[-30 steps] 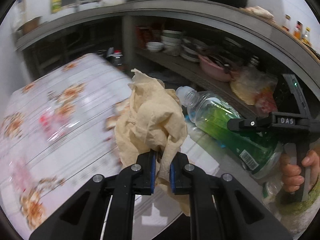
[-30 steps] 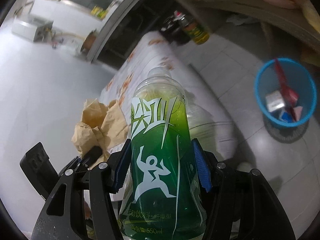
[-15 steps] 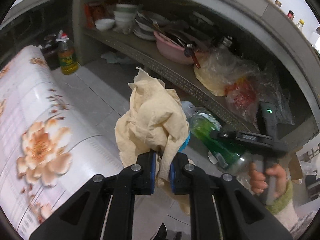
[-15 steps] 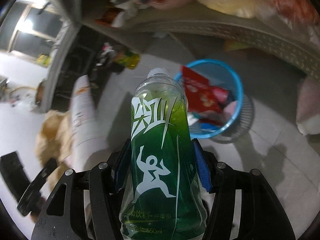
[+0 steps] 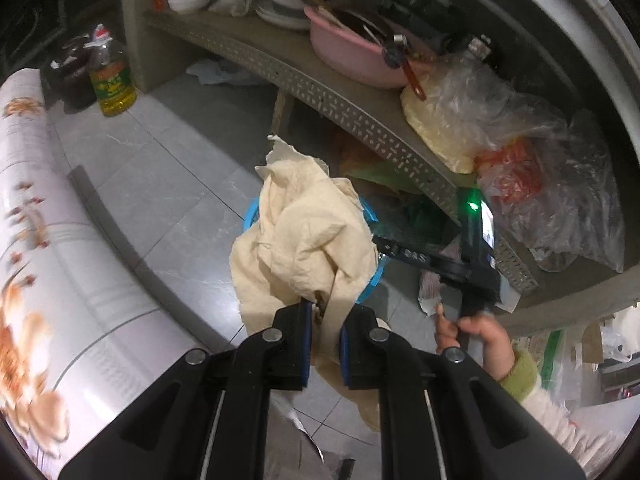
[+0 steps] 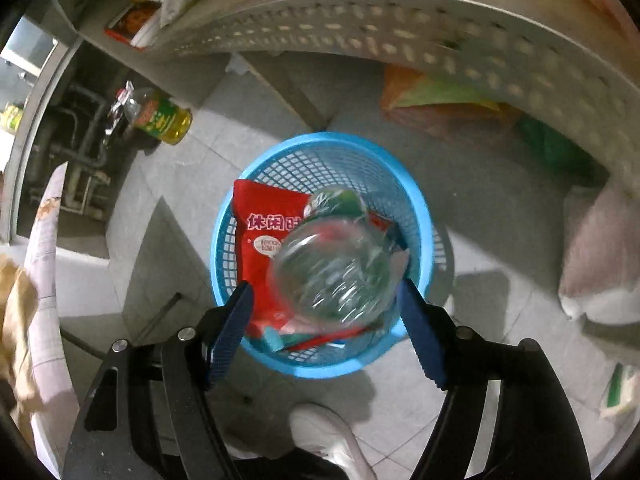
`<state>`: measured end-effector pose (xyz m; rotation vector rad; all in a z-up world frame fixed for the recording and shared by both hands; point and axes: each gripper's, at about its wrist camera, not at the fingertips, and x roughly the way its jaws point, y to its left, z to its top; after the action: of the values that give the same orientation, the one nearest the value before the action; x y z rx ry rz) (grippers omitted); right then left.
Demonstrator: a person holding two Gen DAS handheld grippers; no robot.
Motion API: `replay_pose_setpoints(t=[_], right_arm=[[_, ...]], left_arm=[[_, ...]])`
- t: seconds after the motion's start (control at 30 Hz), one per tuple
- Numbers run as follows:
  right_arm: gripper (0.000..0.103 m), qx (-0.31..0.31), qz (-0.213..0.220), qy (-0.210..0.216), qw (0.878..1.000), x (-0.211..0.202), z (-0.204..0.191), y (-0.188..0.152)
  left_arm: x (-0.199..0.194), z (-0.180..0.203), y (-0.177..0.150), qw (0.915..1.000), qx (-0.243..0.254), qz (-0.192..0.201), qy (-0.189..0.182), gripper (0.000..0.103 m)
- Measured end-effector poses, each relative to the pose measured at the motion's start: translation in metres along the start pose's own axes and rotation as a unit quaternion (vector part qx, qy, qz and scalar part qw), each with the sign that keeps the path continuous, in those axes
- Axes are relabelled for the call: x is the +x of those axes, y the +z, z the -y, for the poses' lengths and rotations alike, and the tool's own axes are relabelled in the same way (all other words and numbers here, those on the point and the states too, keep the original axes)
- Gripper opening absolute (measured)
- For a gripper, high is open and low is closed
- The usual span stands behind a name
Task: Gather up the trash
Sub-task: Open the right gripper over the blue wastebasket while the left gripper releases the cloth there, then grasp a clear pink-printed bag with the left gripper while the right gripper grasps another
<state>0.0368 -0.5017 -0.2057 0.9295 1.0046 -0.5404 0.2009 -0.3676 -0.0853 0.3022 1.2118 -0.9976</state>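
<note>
Right tool (image 6: 324, 320) is hanging spread over the blue basket (image 6: 424, 220), plastic bottle (image 6: 336, 272) dropping in; left tool (image 5: 323, 344) is pinching crumpled paper (image 5: 304, 240).

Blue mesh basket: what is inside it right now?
The blue mesh basket holds a red snack packet and a plastic bottle, blurred, neck down, which covers whatever lies beneath. Smaller scraps at the bottom cannot be identified.
</note>
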Motion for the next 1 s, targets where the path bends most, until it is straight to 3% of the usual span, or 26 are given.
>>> replay_pose_setpoints(t=[0.33,0.43,0.5,0.53,0.57,0.6,0.7,0.83,1.0], right_arm=[[0.071,0.062,0.007,0.015,0.998,-0.031,0.051,-0.035],[0.071,0.081,-0.001,0.018,0.997,-0.033,0.061,-0.043],[0.071,0.087,-0.006,0.017,0.996,-0.034,0.062,-0.046],[0.071,0.092,-0.008,0.018,0.996,-0.035,0.064,-0.049],[0.071,0.096,-0.009,0.02,0.995,-0.037,0.066,-0.052],[0.071,0.099,-0.009,0.021,0.995,-0.038,0.067,-0.054],[0.071,0.104,-0.014,0.022,0.994,-0.039,0.07,-0.061],[0.071,0.116,-0.019,0.037,0.992,-0.037,0.07,-0.069],[0.071,0.107,-0.013,0.054,0.993,-0.048,0.051,-0.073]], left_arm=[[0.08,0.024,0.038,0.9964,-0.026,-0.075,-0.03,0.011],[0.107,0.03,0.056,0.9962,-0.033,-0.078,-0.021,0.012],[0.132,0.034,0.069,0.9963,-0.029,-0.081,-0.003,0.027],[0.138,0.034,0.07,0.996,-0.028,-0.085,0.006,0.045],[0.146,0.033,0.073,0.9951,-0.032,-0.092,0.017,0.052],[0.15,0.031,0.074,0.9945,-0.04,-0.095,0.02,0.053],[0.141,0.02,0.072,0.9927,-0.076,-0.094,-0.004,0.059],[0.106,0.017,0.067,0.9951,-0.072,-0.064,-0.02,0.063],[0.03,0.011,0.049,0.9965,-0.065,-0.012,-0.051,0.063]])
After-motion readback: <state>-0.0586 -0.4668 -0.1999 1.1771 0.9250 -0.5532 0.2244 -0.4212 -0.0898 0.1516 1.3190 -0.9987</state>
